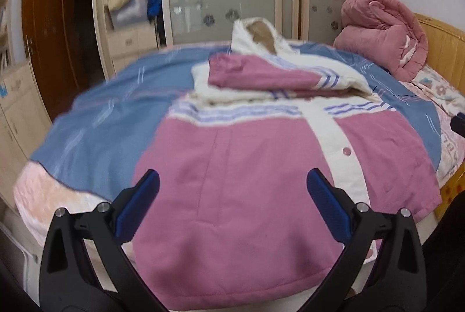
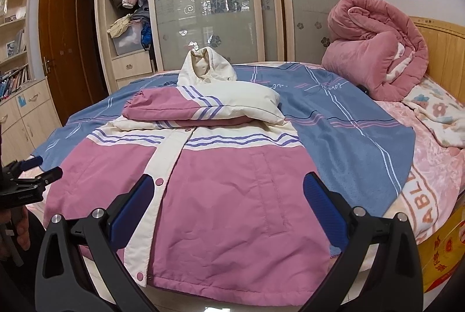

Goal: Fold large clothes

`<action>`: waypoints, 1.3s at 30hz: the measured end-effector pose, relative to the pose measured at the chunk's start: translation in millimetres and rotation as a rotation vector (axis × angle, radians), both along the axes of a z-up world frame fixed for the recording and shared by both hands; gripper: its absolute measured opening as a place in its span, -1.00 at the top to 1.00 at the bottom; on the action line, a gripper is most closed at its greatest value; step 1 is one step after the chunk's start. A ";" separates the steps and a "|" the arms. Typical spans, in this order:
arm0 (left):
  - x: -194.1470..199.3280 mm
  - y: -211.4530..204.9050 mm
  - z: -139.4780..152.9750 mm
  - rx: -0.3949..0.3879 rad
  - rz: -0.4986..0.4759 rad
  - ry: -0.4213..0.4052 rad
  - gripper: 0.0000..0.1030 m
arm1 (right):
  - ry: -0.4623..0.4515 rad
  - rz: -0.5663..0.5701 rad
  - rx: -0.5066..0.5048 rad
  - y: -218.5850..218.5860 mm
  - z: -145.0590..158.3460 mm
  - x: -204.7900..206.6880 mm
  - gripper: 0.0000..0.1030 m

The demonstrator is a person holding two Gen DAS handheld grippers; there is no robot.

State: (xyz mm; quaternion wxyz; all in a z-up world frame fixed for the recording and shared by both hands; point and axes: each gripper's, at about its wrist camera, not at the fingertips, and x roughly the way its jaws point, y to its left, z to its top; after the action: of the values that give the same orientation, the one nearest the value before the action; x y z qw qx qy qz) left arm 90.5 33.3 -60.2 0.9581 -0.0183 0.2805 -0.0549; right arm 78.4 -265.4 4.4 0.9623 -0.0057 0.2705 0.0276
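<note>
Closest to us, the left hand-held gripper (image 1: pixel 232 197) and the right hand-held gripper (image 2: pixel 229 203) both have their fingers wide apart and hold nothing, above the hem of the pink and cream jacket (image 2: pixel 221 195). It lies flat on the bed (image 2: pixel 348 120), sleeves folded over the chest. We judge it padded, soft, bulky; we would grasp the two hem corners. Behind, a rolled pink quilt (image 2: pixel 375 47).

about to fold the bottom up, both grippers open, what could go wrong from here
1. The sleeves are only stacked loosely across the chest; lifting the hem could slide them off.
2. The hem hangs past the bed edge, so the jacket may slip down.
3. The hood stands upright and may bunch under the fold.
</note>
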 end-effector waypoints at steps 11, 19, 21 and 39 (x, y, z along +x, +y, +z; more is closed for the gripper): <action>-5.2 6.0 1.8 0.002 0.016 -0.027 -0.96 | 0.013 0.011 -0.023 10.4 -3.8 4.1 -0.97; -5.2 8.6 1.2 -0.014 0.017 -0.020 -0.96 | 0.017 0.017 -0.031 14.5 -5.4 3.6 -0.97; -4.7 7.4 0.6 -0.014 0.014 -0.018 -0.96 | 0.018 0.014 -0.029 13.4 -5.4 3.6 -0.97; -3.1 -2.1 -1.2 -0.013 -0.014 -0.001 -0.96 | 0.022 0.012 -0.016 10.3 -5.9 3.3 -0.97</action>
State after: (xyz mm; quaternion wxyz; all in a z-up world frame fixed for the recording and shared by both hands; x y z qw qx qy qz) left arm 87.4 31.3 -61.4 0.9576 -0.0224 0.2800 -0.0635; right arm 81.7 -255.1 -1.5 0.9590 -0.0149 0.2814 0.0312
